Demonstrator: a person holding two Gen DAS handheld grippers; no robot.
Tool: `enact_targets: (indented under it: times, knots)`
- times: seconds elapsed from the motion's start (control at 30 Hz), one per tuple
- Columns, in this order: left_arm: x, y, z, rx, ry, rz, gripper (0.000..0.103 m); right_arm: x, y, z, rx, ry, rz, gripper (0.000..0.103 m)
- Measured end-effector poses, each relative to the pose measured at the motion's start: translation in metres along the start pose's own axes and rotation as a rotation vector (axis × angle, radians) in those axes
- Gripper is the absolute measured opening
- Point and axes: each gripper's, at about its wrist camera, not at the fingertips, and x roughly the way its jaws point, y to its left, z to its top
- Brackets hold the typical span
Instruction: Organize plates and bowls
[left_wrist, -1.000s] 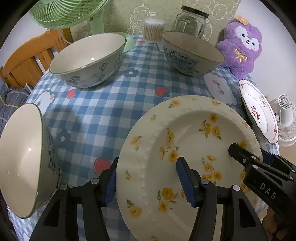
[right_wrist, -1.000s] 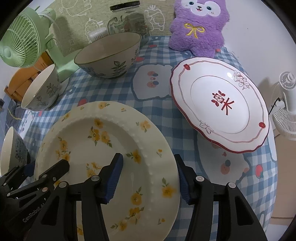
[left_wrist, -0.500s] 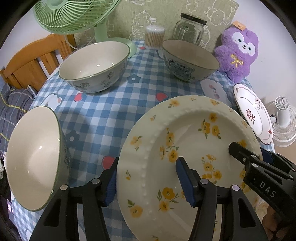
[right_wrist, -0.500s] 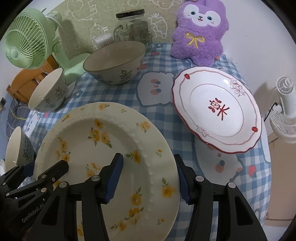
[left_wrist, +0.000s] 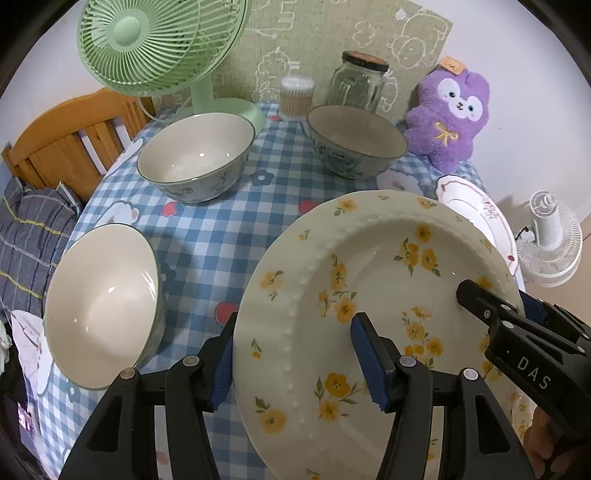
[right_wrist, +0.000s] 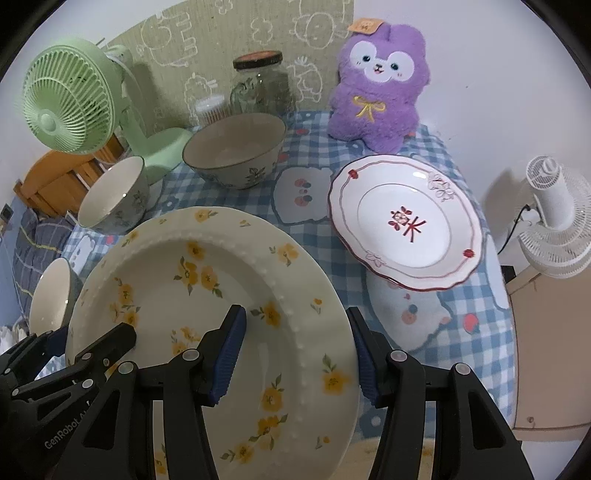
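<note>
A cream plate with yellow flowers (left_wrist: 369, 258) (right_wrist: 166, 266) hangs tilted above the blue checked table. My left gripper (left_wrist: 294, 319) is shut on its left rim. My right gripper (right_wrist: 296, 312) is shut on its right rim. Each gripper shows in the other's view, the right gripper (left_wrist: 495, 302) at the right and the left gripper (right_wrist: 110, 339) at the lower left. A white plate with a red rim (right_wrist: 406, 221) lies on the table to the right. Three bowls stand on the table: one near left (left_wrist: 99, 306), one back left (left_wrist: 195, 155), one back middle (left_wrist: 354, 140).
Along the back stand a green fan (left_wrist: 159, 40), a cotton swab tub (left_wrist: 297, 98), a glass jar (left_wrist: 358, 85) and a purple plush toy (left_wrist: 450, 114). A wooden chair (left_wrist: 66, 136) is at the left. A white fan (left_wrist: 550, 236) stands beyond the table's right edge.
Both grippers have risen with the flowered plate between them. The bowls and the table look farther below, and more of the back wall shows.
</note>
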Motion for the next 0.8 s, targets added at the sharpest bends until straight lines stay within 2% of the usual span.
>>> enact_targets:
  times: [0.37, 0.8]
  knots:
    - [-0.034, -0.006, -0.013, 0.036, -0.033, -0.025, 0.059, -0.043, 0.0, -0.017, 0.032, -0.042, -0.03, 0.058]
    - [-0.068, -0.018, -0.034, 0.124, -0.072, -0.066, 0.059, -0.089, -0.006, -0.051, 0.11, -0.084, -0.08, 0.058]
